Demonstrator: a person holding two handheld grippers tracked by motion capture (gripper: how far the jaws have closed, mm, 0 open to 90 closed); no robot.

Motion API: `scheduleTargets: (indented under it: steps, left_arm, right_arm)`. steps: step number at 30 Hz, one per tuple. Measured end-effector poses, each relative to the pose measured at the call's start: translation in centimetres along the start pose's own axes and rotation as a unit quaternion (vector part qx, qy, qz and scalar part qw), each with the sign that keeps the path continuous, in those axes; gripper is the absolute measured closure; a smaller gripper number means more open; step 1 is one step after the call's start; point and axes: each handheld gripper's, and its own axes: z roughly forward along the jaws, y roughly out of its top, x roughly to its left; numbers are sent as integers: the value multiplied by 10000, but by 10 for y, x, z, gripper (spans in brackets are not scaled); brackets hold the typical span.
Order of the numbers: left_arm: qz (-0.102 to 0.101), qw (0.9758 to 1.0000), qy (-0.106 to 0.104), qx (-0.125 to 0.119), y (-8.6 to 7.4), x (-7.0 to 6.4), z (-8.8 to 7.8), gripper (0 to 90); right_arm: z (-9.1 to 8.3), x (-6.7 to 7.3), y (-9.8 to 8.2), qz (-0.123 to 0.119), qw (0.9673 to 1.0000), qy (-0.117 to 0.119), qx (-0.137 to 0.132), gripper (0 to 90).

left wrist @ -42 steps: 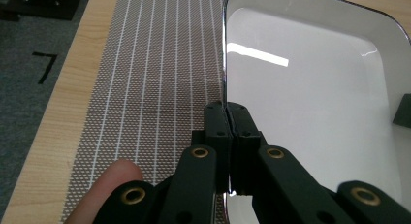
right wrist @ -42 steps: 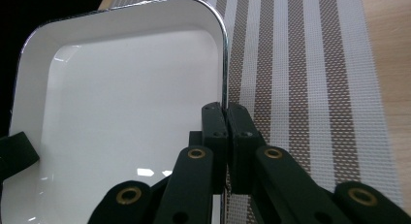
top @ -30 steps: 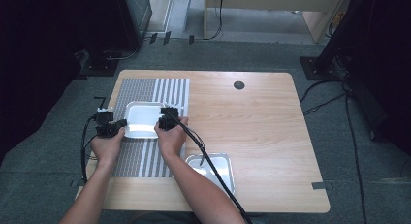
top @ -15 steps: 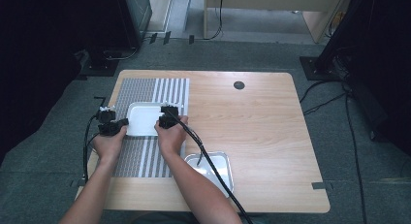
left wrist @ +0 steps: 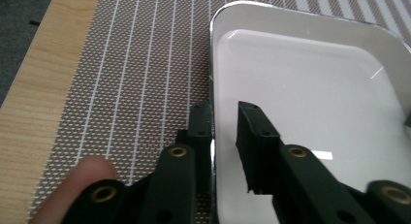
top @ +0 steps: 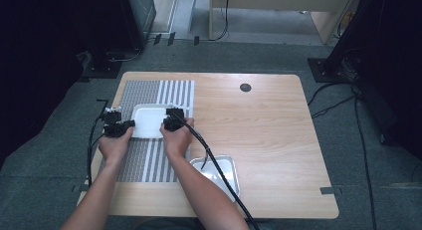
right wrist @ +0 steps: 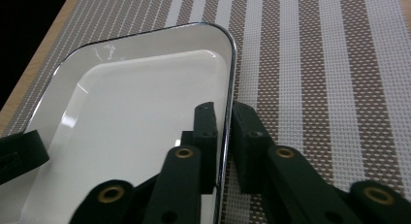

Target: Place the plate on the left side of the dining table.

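Wooden table (top: 278, 135) with a striped mat (top: 149, 155). A white tray (top: 148, 121), glossy, empty, is set on the mat. Its rims are straddled by left gripper (left wrist: 224, 124) and right gripper (right wrist: 224, 120), jaws just loosened, slightly apart. A metal tray (top: 226, 166) is seen nearby.

No legible text, label, brand, number or sign found in any view. Checked: white tray (top: 148, 121), striped placemat (top: 158, 93), wooden table (top: 268, 135), metal tray (top: 230, 166) near the right forearm, black jaws in both gripper views. Surfaces plain or patterned only. Small dark tags at the table's near right and near left edges too small to read.
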Motion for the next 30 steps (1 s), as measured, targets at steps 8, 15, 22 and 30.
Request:
scheduleTargets:
  steps: [8, 15, 22, 30]
  left_arm:
    - [-102, 9996, 33, -275, 2, 3, -10, 519]
    - [-157, 9990, -256, -327, -1, 3, -23, 239]
    - [-94, 9983, -373, -448, -3, 2, -37, 112]
    - [16, 9960, -627, -641, -14, -4, -48, 92]
  right_arm:
    - [-8, -3, 4, -25, 9992, 387, -88, 605]
    - [-31, -3, 8, -28, 9985, 462, -305, 544]
    - [-45, -12, 13, -462, 9966, 541, -410, 373]
    - [-73, -17, 15, -636, 9943, 749, -422, 287]
